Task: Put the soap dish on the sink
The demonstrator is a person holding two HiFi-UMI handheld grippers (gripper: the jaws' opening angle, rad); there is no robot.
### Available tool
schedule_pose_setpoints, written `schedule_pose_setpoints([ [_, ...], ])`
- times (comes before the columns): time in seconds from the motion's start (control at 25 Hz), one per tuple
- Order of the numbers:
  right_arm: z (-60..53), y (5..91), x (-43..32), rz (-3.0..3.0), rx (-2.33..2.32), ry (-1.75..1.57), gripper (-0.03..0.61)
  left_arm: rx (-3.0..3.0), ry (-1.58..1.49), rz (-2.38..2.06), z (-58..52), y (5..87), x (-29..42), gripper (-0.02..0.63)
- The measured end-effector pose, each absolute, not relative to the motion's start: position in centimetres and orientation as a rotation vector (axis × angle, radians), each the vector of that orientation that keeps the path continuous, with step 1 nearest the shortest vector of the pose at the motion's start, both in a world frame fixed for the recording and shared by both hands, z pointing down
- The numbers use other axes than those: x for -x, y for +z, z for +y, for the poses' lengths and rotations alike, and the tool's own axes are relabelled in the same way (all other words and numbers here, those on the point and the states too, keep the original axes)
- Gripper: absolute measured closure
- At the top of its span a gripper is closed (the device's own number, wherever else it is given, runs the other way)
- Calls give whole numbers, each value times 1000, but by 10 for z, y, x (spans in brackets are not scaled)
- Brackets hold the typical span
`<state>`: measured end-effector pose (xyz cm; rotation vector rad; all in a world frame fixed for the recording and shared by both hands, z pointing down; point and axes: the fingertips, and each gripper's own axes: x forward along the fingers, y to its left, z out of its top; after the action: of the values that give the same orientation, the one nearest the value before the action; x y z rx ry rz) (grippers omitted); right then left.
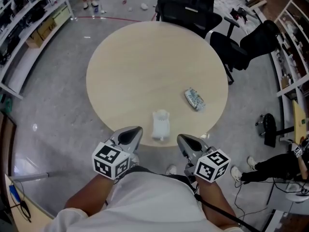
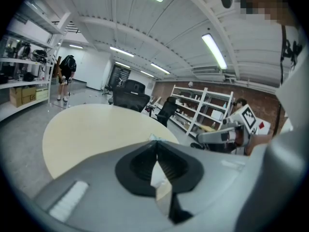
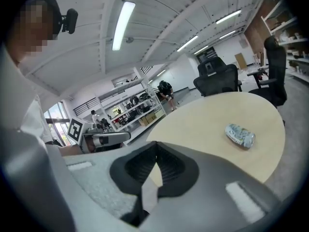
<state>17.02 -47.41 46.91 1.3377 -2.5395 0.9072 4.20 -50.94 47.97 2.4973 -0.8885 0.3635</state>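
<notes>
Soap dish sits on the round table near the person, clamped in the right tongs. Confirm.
Not clamped. The head view shows the soap dish lying free on the round table near the person; the right tongs are shut and empty.

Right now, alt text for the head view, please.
A white soap dish sits at the near edge of a round beige table, a patterned can to its right. The left gripper and right gripper, both shut and empty, flank it.
</notes>
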Motion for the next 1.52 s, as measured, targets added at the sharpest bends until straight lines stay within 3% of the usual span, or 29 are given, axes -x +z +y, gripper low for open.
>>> schedule_pose_setpoints([
  [0.6,-423,441,-226,-2719,-1104,828,577,-2418,330,-1165,-442,463,-96,607],
  [1.52,-413,461,-179,-2613,-1334,844,577,-2519,423,-949,-435,477,-51,607],
])
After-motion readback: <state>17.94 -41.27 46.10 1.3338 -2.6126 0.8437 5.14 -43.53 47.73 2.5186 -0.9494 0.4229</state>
